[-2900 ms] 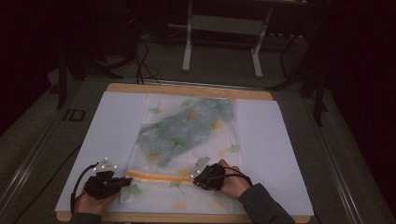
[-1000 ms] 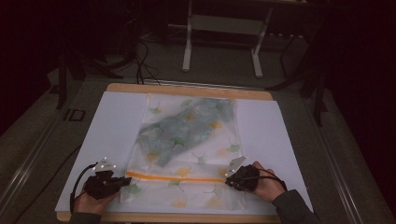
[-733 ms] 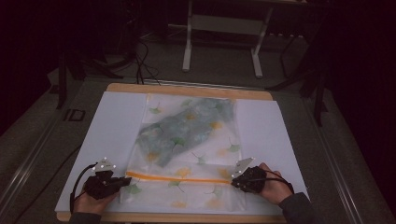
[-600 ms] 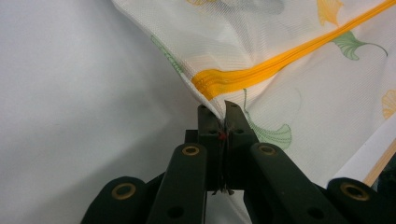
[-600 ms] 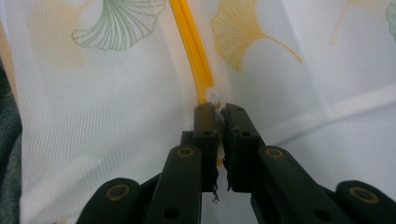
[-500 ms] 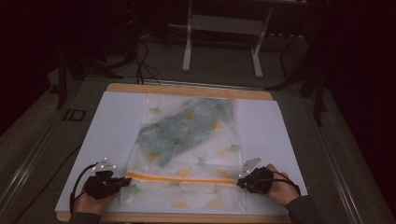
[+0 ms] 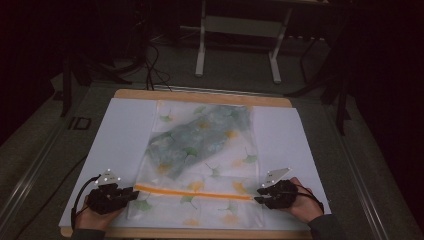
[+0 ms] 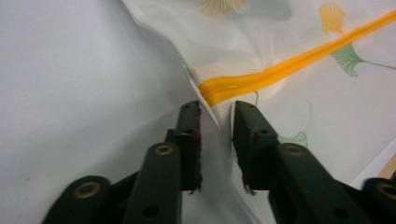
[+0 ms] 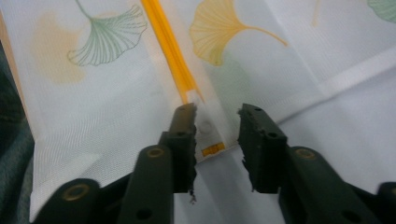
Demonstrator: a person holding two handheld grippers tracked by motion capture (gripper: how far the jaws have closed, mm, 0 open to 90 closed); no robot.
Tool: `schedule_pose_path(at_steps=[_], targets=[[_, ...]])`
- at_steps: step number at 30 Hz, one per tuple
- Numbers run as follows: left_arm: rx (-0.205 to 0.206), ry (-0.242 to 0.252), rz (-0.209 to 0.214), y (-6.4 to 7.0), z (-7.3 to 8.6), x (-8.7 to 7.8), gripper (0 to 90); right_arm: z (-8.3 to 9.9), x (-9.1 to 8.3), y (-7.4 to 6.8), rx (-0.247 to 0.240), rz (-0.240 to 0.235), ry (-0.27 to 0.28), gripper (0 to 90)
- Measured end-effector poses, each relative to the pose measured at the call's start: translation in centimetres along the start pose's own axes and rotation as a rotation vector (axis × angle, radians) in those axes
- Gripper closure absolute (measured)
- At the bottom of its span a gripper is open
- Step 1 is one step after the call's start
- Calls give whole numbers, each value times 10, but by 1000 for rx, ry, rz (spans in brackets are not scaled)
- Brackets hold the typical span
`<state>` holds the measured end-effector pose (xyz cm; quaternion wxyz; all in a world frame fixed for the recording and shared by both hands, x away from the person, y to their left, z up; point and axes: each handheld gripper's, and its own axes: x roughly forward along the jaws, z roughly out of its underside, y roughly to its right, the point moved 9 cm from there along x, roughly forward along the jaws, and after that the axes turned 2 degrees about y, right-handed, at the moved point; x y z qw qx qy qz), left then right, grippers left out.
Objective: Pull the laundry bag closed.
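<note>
On the white worktop (image 7: 125,135) I see a mesh bag (image 7: 200,160) printed with ginkgo leaves, lying flat with something grey-green inside it. Its orange zipper (image 7: 192,192) runs across the near part, from one gripper to the other. My left gripper (image 7: 131,194) sits at the zipper's left end; its fingers (image 8: 189,140) stand slightly parted with the bag's edge fabric rising between them, though I cannot tell whether they clamp it. My right gripper (image 7: 259,195) is at the right end, fingers (image 9: 183,140) spread around the zipper's end tab (image 9: 208,135), not closed on it.
</note>
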<state>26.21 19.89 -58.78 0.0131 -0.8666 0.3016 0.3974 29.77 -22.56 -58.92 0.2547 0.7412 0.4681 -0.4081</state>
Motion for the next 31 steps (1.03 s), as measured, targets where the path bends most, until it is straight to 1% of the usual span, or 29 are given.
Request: schedule_pose_path(at_steps=[2,6,7,9,13,15,17,18,21,22,24,26,27,28,29,30,31], targets=[[-9,15,-4,-1,-1,-2,661,1,-1,1,24,-4,21,609],[-20,46,-25,-6,-2,-6,621,3,-5,7,67,13,66,573],[-19,48,-26,-7,-2,-7,618,3,-7,9,84,21,81,570],[-23,60,-43,-9,-3,-8,610,3,-10,14,114,35,108,565],[-33,85,-77,-15,-5,-12,595,5,-14,24,181,82,145,557],[-43,95,-109,-19,-5,-13,594,9,-15,30,216,122,146,553],[-43,100,-138,-23,-4,-12,590,12,-14,35,235,160,146,545],[-44,100,-149,-25,-4,-12,586,14,-14,38,252,181,150,545],[-54,107,-193,-31,-4,-11,581,18,-15,44,295,224,179,536],[-54,107,-193,-31,-4,-11,564,18,-15,44,295,224,179,536],[-71,114,-237,-37,-4,-10,548,21,-14,46,333,245,212,530],[-82,129,-278,-44,-5,-8,541,24,-13,48,360,267,243,531],[-84,130,-287,-46,-5,-6,537,26,-12,50,368,282,242,531],[-83,124,-302,-49,-5,-3,537,28,-12,51,365,299,234,530],[-77,118,-338,-52,-6,-1,524,28,-12,52,366,310,240,530],[-73,115,-368,-55,-6,1,496,28,-12,52,376,310,251,529],[-76,117,-383,-57,-6,3,480,28,-12,53,378,314,258,527]])
